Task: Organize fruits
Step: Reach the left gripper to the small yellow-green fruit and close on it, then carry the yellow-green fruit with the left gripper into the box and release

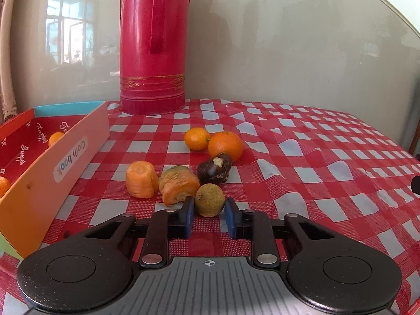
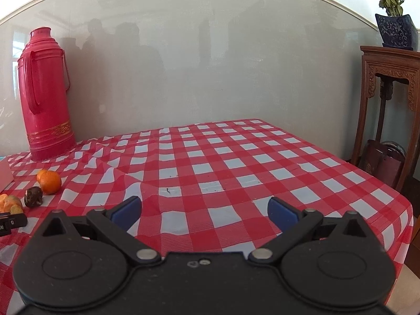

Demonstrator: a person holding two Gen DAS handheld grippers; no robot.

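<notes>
My left gripper (image 1: 209,208) is open, its blue pads on either side of a small brownish-green round fruit (image 1: 210,200) on the checked cloth, with narrow gaps to it. Behind the fruit lie two carrot pieces (image 1: 140,183) (image 1: 178,183), a dark brown fruit (image 1: 214,168), a small orange (image 1: 197,138) and a bigger orange (image 1: 225,145). An orange cardboard box (image 1: 52,162) at the left holds small oranges (image 1: 55,138). My right gripper (image 2: 204,211) is open and empty above bare cloth; the bigger orange (image 2: 49,182) and the dark fruit (image 2: 33,197) show at its far left.
A tall red thermos (image 1: 153,44) stands at the back against the wall; it also shows in the right wrist view (image 2: 47,97). The table's right edge (image 2: 404,210) drops off beside a carved wooden stand (image 2: 388,84) with a potted plant (image 2: 393,26).
</notes>
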